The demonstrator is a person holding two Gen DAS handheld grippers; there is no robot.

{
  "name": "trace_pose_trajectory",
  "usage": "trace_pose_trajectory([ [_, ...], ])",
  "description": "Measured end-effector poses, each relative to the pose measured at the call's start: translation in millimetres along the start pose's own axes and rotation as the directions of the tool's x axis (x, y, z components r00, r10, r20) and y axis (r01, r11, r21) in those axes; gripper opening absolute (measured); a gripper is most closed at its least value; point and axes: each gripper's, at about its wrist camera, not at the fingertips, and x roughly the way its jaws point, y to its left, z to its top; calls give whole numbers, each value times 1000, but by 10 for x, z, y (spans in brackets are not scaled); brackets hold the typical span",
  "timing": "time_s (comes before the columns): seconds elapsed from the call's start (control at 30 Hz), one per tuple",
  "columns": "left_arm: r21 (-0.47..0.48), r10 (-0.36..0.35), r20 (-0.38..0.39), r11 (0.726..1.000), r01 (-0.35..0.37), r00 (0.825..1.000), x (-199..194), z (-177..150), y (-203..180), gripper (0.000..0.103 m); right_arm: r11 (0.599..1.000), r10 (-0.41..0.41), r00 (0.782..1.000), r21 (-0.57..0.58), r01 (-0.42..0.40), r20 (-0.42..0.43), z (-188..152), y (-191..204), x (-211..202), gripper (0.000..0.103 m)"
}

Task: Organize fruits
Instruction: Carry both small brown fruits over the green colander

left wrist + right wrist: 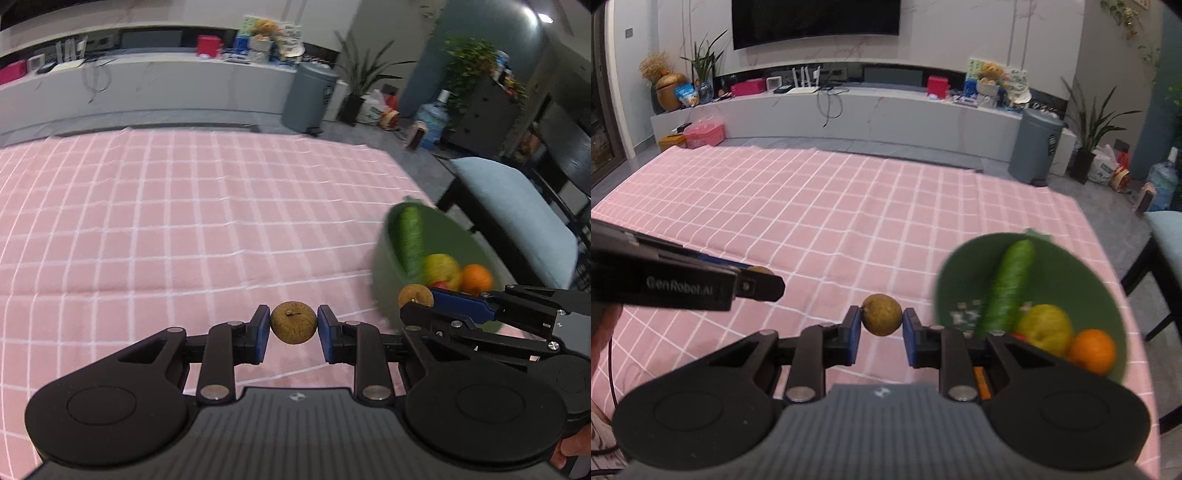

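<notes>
My left gripper (293, 328) clamps one small round brown fruit (293, 322) above the pink checked tablecloth (184, 221). Beside it, my right gripper (880, 320) pinches a second brown fruit (881, 314). Far right, the green plastic bowl (1071, 266) holds a cucumber (1010, 284), yellow apple (1047, 328) and orange (1093, 350).

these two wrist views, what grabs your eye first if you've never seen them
Each claw pinches a small brown round fruit: the left claw holds one brown fruit, the right claw another brown fruit. At the right on the pink checked cloth stands a green bowl with cucumber, yellow fruit and orange.
</notes>
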Motion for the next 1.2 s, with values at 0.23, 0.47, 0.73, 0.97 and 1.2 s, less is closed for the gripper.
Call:
trace_pose_trajectory([
  [0.23,109,-72,-8,991,73,997,51,215,-536,31,998,-63,998,25,63,23,7,-444,-341,20],
  [0.47,209,-129,-71,968,141,989,300,306,-1009,31,994,-111,994,16,111,10,-18,-841,-493,20],
  [0.73,232,-135,-159,958,170,978,712,258,-1255,31,993,-118,990,16,120,-82,-117,-1141,-301,20],
  [0.97,237,-101,-208,960,150,973,951,247,-1317,31,994,-103,983,15,106,-153,-197,-1226,-93,20],
  [1.2,237,-66,-229,964,122,971,1107,202,-1307,31,996,-75,980,37,83,-184,-277,-1221,48,20],
])
